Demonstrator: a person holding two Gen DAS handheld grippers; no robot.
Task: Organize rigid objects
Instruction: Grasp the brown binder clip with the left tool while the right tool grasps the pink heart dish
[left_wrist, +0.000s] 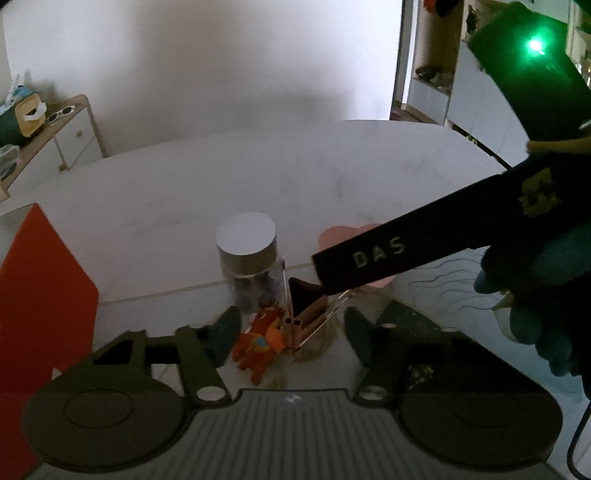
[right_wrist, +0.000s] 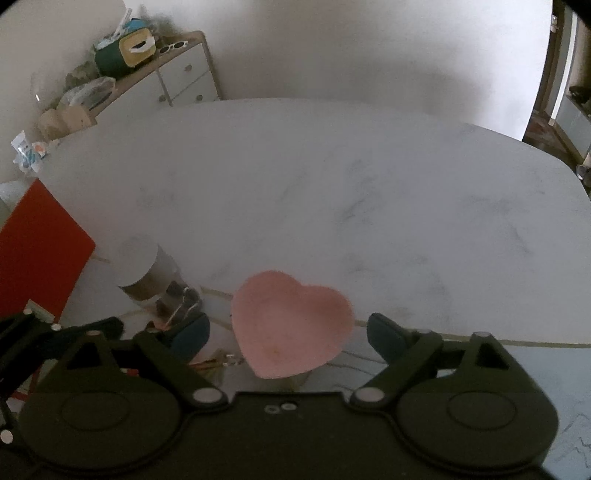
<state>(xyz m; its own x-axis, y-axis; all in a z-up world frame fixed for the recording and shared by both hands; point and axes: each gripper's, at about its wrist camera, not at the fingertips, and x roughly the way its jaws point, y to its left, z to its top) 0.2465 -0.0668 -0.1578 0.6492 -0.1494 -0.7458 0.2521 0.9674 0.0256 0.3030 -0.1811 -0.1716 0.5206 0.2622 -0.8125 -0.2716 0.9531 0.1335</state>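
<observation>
My left gripper (left_wrist: 291, 328) hangs low over the white table (left_wrist: 177, 192) with its jaws apart. Between them lie an orange toy figure (left_wrist: 260, 345) and a clear holder with copper-coloured tubes (left_wrist: 312, 315); I see no firm grip on either. Just behind stands a glass jar with a silver lid (left_wrist: 246, 236). The right gripper's black body (left_wrist: 406, 243) crosses this view and hides most of a pink heart-shaped dish (left_wrist: 334, 232). In the right wrist view, my right gripper (right_wrist: 290, 334) is open astride the pink dish (right_wrist: 291, 325), with a gap on each side. The jar (right_wrist: 147, 266) stands left of it.
A red board (left_wrist: 40, 295) stands at the table's left edge, also the red board (right_wrist: 37, 251) in the right view. A white cabinet (right_wrist: 184, 74) loaded with clutter stands by the far wall. A gloved hand (left_wrist: 535, 325) holds the right gripper.
</observation>
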